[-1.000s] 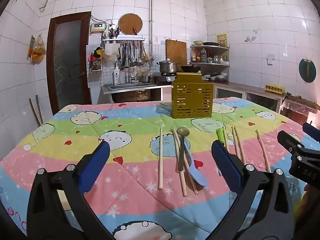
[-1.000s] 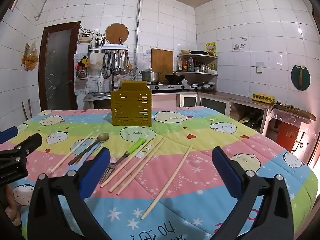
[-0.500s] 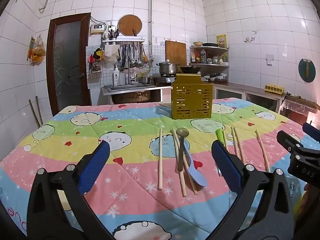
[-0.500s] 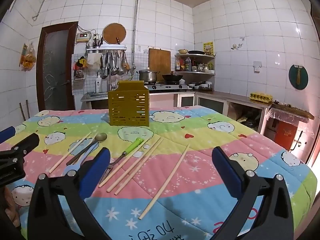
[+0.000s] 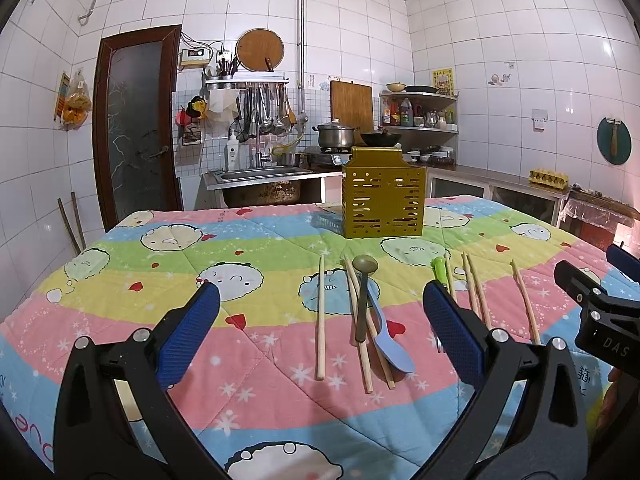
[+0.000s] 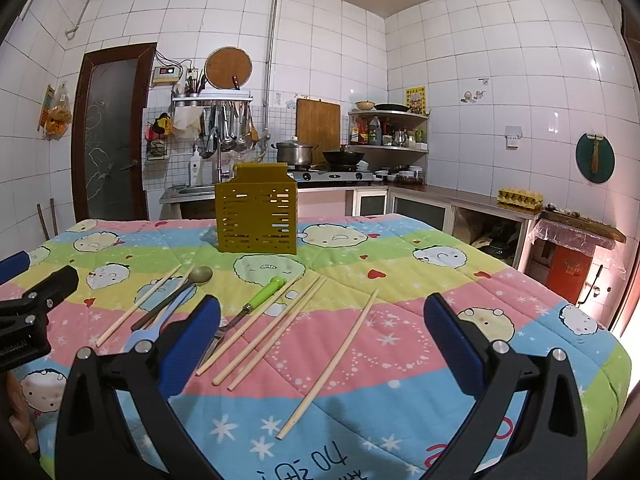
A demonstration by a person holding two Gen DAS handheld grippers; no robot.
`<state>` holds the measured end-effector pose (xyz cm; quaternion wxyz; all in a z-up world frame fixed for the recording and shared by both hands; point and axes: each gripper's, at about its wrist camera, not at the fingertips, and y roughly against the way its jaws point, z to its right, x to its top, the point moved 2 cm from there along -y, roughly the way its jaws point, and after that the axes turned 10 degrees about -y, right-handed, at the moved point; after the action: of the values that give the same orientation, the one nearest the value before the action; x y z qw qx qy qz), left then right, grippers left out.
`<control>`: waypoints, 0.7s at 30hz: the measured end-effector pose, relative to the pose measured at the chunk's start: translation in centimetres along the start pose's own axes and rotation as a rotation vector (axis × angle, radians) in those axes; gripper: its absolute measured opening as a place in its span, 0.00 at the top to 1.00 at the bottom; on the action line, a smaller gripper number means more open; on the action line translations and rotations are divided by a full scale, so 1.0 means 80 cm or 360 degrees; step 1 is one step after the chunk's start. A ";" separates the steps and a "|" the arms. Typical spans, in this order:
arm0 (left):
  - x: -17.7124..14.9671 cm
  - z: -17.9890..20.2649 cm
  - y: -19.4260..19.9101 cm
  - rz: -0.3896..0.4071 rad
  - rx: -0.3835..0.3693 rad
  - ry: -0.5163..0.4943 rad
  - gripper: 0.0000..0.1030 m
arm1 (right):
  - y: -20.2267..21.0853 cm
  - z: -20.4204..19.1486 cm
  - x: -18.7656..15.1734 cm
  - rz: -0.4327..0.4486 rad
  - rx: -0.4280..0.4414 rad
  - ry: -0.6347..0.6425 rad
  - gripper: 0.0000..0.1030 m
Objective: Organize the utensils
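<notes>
Left hand-held gripper (image 5: pixel 320 328) spread wide, gripping nothing, poised above the table's (image 5: pixel 120 280) near edge. Right hand-held gripper (image 6: pixel 322 330) likewise gaping, empty. Yellow slotted holder (image 5: pixel 382 196) upright toward the far edge. Between holder and near edge, loose on the quilt: chopsticks (image 6: pixel 358 364), olive spoon (image 5: pixel 363 296) crossing a blue spoon (image 5: pixel 388 340), green-handled fork (image 6: pixel 248 310) among more chopsticks.
</notes>
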<state>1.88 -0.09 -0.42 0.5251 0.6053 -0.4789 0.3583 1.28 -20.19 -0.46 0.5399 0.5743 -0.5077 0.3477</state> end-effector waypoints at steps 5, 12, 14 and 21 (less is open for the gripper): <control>0.000 0.000 0.000 0.0001 0.0000 -0.0001 0.05 | 0.000 0.001 0.001 0.0000 0.0001 -0.0001 0.04; 0.001 0.000 0.000 0.0001 -0.0001 0.0001 0.05 | 0.000 0.001 0.001 0.0001 0.0000 -0.0003 0.04; 0.001 0.000 0.000 0.0000 -0.0001 0.0001 0.05 | 0.000 0.002 0.002 0.0001 -0.0001 -0.0002 0.04; 0.000 0.001 0.000 0.0005 0.0001 -0.0003 0.05 | 0.000 0.002 0.001 0.0002 -0.0002 -0.0003 0.04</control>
<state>1.91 -0.20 -0.45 0.5241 0.6050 -0.4803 0.3587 1.26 -20.33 -0.37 0.5396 0.5740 -0.5089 0.3470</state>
